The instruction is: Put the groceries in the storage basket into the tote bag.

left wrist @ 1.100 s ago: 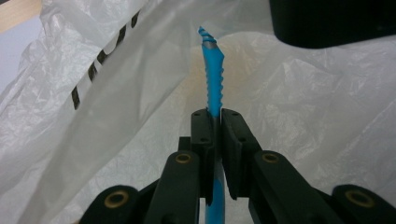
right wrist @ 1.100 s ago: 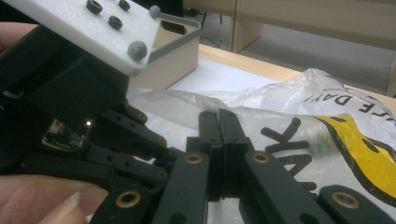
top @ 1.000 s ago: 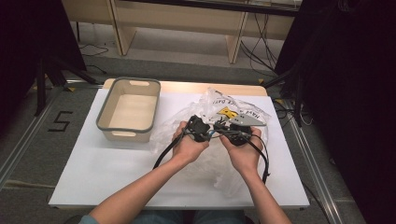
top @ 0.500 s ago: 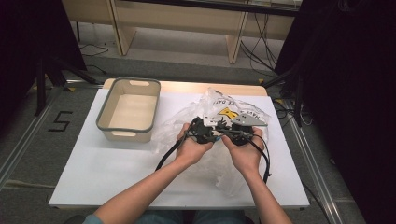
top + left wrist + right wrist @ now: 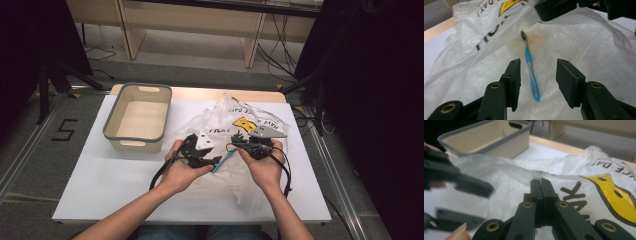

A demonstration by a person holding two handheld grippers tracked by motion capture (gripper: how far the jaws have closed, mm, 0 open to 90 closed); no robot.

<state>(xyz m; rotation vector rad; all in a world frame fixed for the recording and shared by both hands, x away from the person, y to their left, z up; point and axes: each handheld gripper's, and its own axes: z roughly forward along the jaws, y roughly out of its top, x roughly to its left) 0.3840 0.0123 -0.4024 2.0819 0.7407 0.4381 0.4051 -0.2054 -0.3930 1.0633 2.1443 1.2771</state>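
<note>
While the left gripper (image 5: 537, 81) stands with its jaws wide apart, a blue toothbrush (image 5: 531, 67) lies between them, touching neither, its bristle end pointing away toward the printed part of the bag. In the high view the toothbrush (image 5: 222, 161) shows as a blue streak just off the left gripper (image 5: 212, 161), slanting toward the right one. The toothbrush appears blurred in both views; whether it rests on the bag or is in the air cannot be told.

The right gripper (image 5: 541, 185) has its jaws pressed flat together with nothing visible between them. It sits over the white plastic bag (image 5: 584, 185), near the yellow print.

Compared with half a second ago, the two hands have drawn slightly apart, and the blue toothbrush was not visible then.

The bag (image 5: 235, 112) is spread on the white table (image 5: 100, 185). A beige bin (image 5: 137, 117) with a grey rim stands just beside the bag, to its left.
</note>
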